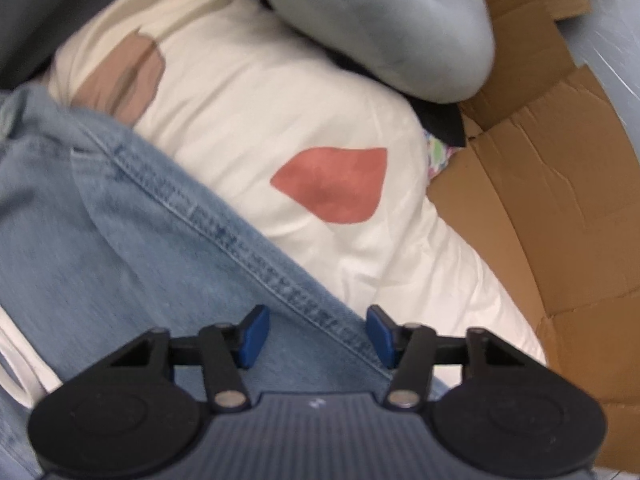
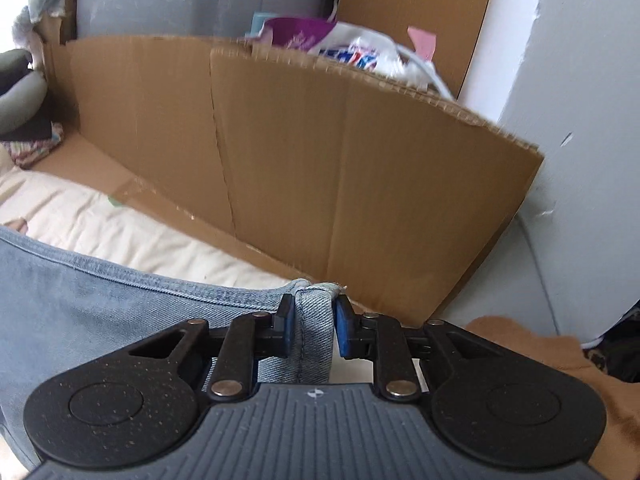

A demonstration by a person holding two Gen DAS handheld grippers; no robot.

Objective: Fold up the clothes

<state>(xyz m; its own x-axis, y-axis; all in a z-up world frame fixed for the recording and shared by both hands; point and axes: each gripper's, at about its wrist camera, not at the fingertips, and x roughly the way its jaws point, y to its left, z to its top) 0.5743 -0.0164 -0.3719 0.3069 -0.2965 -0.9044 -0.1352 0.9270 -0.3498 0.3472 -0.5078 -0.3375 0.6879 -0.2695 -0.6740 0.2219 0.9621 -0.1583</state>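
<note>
Left hand-held gripper point(image 1: 318, 334) spread wide over light denim garment point(image 1: 132, 240), gripping nothing. Right hand-held gripper point(image 2: 312, 330) pinching folded denim hem (thick seam). Denim draped across cream cloth point(image 1: 248, 112), cardboard point(image 2: 320, 168) behind.

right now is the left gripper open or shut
Open: the left gripper has its blue pads wide apart above the jeans, clamping nothing.

1 denim garment point(image 1: 120, 220); 1 cream cloth point(image 1: 248, 92) w/ 2 coloured patches; 1 grey-blue cushion point(image 1: 384, 16); cardboard sheets point(image 2: 320, 168), prob. 2, blurry; 2 grippers: left gripper point(image 1: 318, 334), right gripper point(image 2: 313, 328).
</note>
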